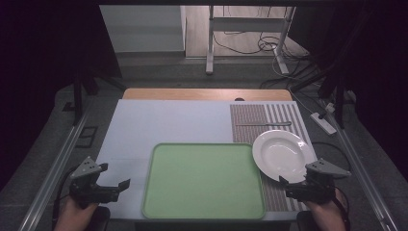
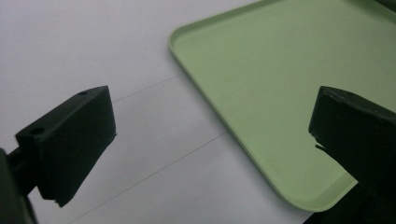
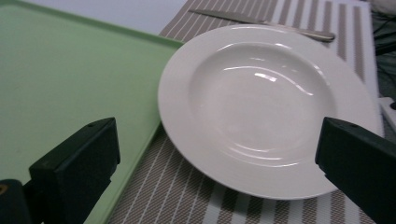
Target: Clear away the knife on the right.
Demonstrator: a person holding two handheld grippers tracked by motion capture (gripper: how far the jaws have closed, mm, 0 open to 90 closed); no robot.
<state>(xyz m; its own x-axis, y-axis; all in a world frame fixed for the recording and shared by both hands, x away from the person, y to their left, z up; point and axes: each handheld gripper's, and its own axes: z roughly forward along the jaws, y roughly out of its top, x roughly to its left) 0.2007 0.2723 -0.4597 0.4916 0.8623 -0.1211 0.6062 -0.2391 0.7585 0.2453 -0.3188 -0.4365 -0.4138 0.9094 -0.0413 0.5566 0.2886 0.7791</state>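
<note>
A white deep plate (image 1: 280, 154) (image 3: 261, 105) rests on a striped placemat (image 1: 250, 122) (image 3: 187, 196), its left rim just over the edge of a green tray (image 1: 204, 180) (image 2: 275, 84) (image 3: 60, 79). A table knife (image 1: 263, 124) (image 3: 261, 21) lies on the mat behind the plate. My right gripper (image 1: 294, 186) (image 3: 215, 161) hovers at the plate's near side, jaws wide apart, nothing between them. My left gripper (image 1: 115, 185) (image 2: 210, 140) sits by the tray's near left corner, open and empty.
A white sheet (image 1: 163, 125) covers the wooden table (image 1: 207, 94). Beyond the table stand a desk frame's legs (image 1: 210, 43) with cables on the floor, and a power strip (image 1: 323, 122) lies off the right side. Metal rails (image 1: 53, 168) flank the table.
</note>
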